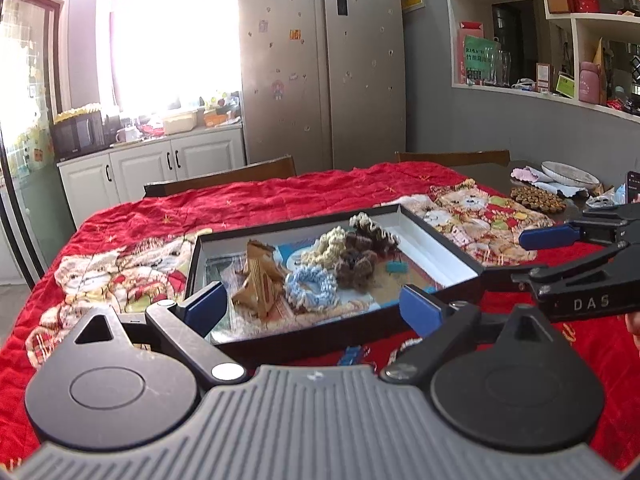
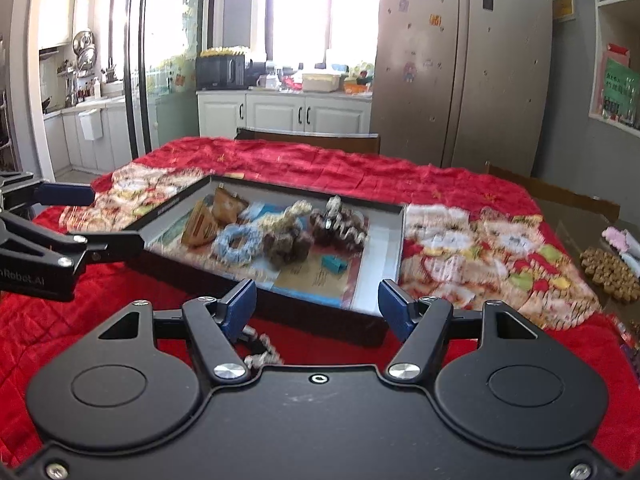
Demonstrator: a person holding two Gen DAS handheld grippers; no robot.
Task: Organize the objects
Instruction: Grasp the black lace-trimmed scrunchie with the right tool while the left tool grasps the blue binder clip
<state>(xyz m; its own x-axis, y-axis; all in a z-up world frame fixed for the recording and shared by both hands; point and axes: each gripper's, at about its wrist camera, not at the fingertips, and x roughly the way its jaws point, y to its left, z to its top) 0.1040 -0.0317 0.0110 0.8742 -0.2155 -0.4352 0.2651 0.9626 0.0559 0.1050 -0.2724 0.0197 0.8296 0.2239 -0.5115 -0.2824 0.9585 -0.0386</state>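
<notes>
A black box with a white inner wall (image 1: 440, 240) (image 2: 384, 248) lies on the red cloth. It holds a tan claw clip (image 1: 260, 280) (image 2: 216, 216), a blue scrunchie (image 1: 312, 286) (image 2: 240, 242), a cream one (image 1: 332, 246), brown ones (image 1: 358, 268) (image 2: 288, 246) and a small teal piece (image 1: 396, 267) (image 2: 334, 265). My left gripper (image 1: 316, 304) (image 2: 118, 218) stands wide open at the box's near left edge, empty. My right gripper (image 2: 318, 306) (image 1: 520, 258) is open at the near right corner, empty. A pale scrunchie (image 2: 260, 350) (image 1: 402, 346) lies on the cloth below it.
A small blue item (image 1: 352, 354) lies on the cloth in front of the box. At the table's far right lie a wooden bead mat (image 1: 536, 198) (image 2: 608, 272) and a plate (image 1: 568, 174). Chair backs (image 1: 224, 178) stand behind the table, with a fridge (image 1: 320, 60) beyond.
</notes>
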